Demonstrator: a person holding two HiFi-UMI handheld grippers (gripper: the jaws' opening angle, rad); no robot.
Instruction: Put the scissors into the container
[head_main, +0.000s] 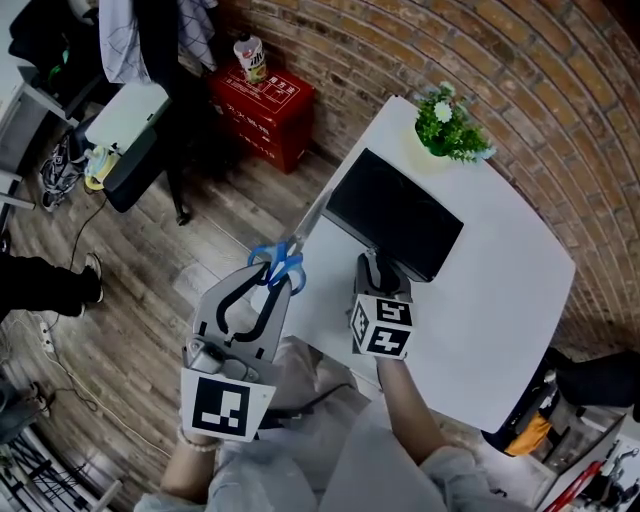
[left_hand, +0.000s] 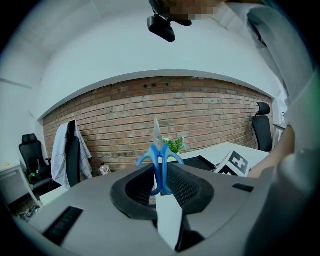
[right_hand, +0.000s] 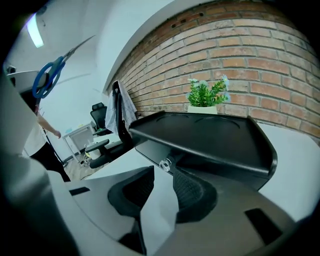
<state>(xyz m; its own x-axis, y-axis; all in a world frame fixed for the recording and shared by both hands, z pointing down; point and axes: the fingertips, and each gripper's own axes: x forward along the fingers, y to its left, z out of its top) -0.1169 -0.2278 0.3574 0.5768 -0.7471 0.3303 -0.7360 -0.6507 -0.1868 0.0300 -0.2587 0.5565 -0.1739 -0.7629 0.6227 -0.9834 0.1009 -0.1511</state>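
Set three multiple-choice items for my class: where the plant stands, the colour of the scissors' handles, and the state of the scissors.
1. The plant stands: A on the floor; B on the white table's far corner; C in the container.
2. The scissors' handles are: A red; B blue; C green.
3. The scissors are: A in the container; B lying on the table; C clamped in the left gripper.
Answers: B, it sits by the brick wall; B, the loops show blue; C, the jaws are shut on them, blades pointing outward.
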